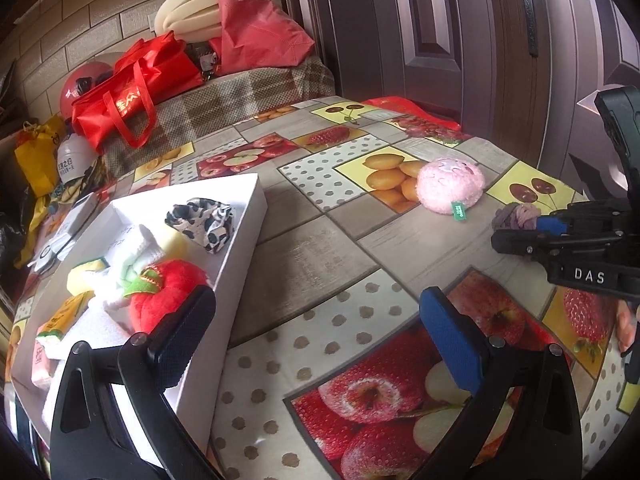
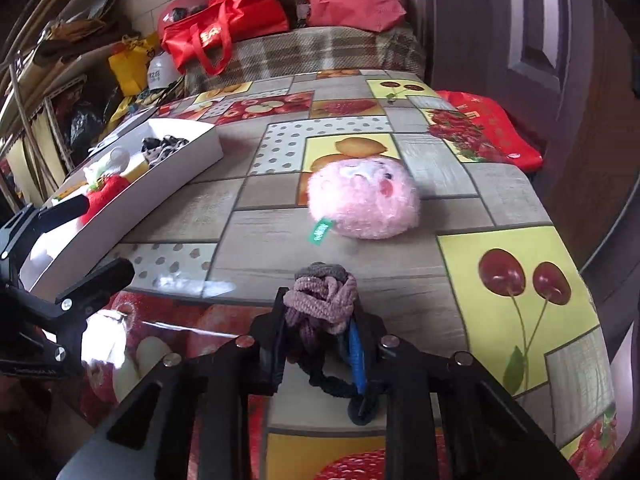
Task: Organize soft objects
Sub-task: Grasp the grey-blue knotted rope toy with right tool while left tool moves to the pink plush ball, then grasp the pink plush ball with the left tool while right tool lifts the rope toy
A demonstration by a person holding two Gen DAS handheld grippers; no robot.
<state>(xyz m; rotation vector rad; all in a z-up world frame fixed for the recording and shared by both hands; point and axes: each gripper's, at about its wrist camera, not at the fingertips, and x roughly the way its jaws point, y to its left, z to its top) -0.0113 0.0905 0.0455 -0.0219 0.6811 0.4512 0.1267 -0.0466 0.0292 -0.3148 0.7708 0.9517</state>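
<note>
Fruit-printed oilcloth covers the table [image 1: 320,240], glossy and smooth, with a dark panelled door behind it and red bags heaped on a plaid-covered seat at the far end.

Through my left wrist camera, the left gripper [image 1: 316,332] has its fingers spread wide with nothing between them. Beside and just beyond my left finger sits the white box [image 1: 240,256], a stiff shallow cardboard tray. It already holds a red plush apple [image 1: 168,296], a black-and-white spotted scrunchie [image 1: 202,220] and some pale cloth or foam pieces I cannot sort out. Well ahead of my right finger lies the pink plush ball [image 1: 450,186], fuzzy and round, with a green tag. Off to the right, the right gripper [image 1: 516,226] reaches in with a bundle at its tips.

Through my right wrist camera, the right gripper is pinching a bunch of hair ties [image 2: 320,300], knitted loops in mauve, grey and dark blue, tangled together between the black finger and the blue-padded one. I judge the hair ties light, limp and stretchy; loose loops hang below the pads, so a pinch across the thick middle should carry them best. The pink plush ball rests straight beyond my fingertips, apart from them. It should squash easily and weigh little; gripping across its middle looks sensible. The white box lies far off to the left.
</note>
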